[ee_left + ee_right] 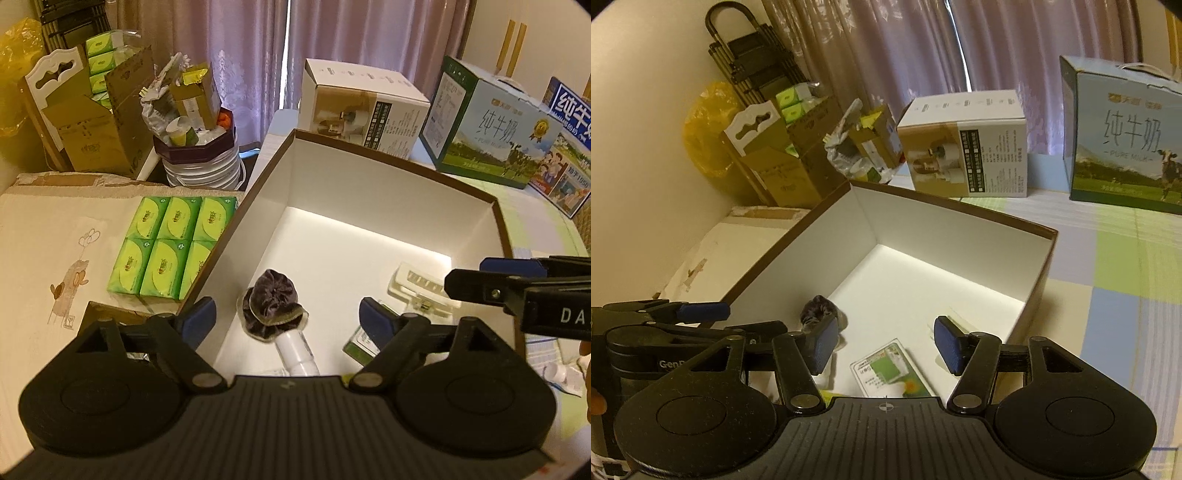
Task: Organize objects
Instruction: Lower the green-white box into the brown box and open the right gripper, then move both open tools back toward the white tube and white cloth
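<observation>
Nearest, left gripper (286, 319) with jaws spread wide and nothing between them, hovering over the near edge of an open white box (369, 236) with a brown rim. Right gripper (886, 343) likewise spread wide and empty, poised over the same box (923, 280) from the other side; seen from the left wrist camera as a dark arm (517, 288) reaching in from the right. Inside the box, just past the left gripper's blue pads (197, 317): a dark velvet scrunchie (273, 306) lying on top of a white tube (297, 354), the two touching. Beside them, toward the right wall, a small green-and-white packet (890, 369) flat on the floor of the box, and a white plastic clip (421, 291) further in, near the right wall. Outside the box on the left, touching its wall, a block of green tissue packs (166, 247) on a pale cloth with a cartoon print (70, 288). Further back, a white carton with printed photos (365, 110) just behind the box, a milk carton (491, 125) to its right on a checked cover (1123, 258), a second blue carton (569, 147) at the far right. Farther left, a full bin (199, 147) and an open brown cardboard box (107, 122) holding more tissue packs. Pink curtains (332, 48) at the very back.
</observation>
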A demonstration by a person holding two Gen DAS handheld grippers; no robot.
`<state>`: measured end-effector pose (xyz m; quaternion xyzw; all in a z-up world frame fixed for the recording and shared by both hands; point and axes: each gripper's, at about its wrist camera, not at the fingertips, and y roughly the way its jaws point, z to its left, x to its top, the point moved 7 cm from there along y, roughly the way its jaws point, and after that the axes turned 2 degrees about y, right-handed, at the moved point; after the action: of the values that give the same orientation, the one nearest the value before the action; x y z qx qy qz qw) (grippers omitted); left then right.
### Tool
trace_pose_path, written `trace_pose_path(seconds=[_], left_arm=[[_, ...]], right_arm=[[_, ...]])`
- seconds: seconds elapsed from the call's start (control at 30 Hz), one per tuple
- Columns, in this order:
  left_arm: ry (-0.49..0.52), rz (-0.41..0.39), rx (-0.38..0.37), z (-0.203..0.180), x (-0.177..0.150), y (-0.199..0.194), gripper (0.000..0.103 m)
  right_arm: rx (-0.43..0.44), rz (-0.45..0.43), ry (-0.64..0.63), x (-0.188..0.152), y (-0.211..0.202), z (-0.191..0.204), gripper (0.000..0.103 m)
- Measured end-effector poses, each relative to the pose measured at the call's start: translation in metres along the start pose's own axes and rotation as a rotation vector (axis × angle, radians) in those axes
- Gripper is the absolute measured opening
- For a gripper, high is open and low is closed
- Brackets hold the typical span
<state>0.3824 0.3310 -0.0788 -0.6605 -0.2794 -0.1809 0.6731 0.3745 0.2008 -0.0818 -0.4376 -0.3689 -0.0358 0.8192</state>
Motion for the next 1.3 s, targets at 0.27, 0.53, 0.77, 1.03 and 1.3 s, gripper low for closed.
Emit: trace_pose_path(seconds=[0.27,0.53,0.77,1.03,1.3], left_arm=[[-0.010,-0.028,-0.008,-0.009,-0.010,-0.035,0.087],[-0.027,-0.061,-0.014,-0.022,-0.021,-0.069,0.090],[-0.038,-0.079,-0.011,-0.032,-0.034,-0.089,0.091],[-0.050,-0.090,-0.019,-0.053,-0.054,-0.113,0.091],[-0.056,-0.092,-0.019,-0.078,-0.072,-0.134,0.091]], right_arm=[[0.006,-0.046,0.005,-0.014,-0.040,0.003,0.069],[0.001,-0.086,-0.033,-0.026,-0.074,0.010,0.077],[0.023,-0.106,-0.038,-0.039,-0.099,0.012,0.078],[0.048,-0.108,-0.039,-0.059,-0.129,0.005,0.079],[0.060,-0.110,-0.037,-0.076,-0.160,-0.011,0.079]])
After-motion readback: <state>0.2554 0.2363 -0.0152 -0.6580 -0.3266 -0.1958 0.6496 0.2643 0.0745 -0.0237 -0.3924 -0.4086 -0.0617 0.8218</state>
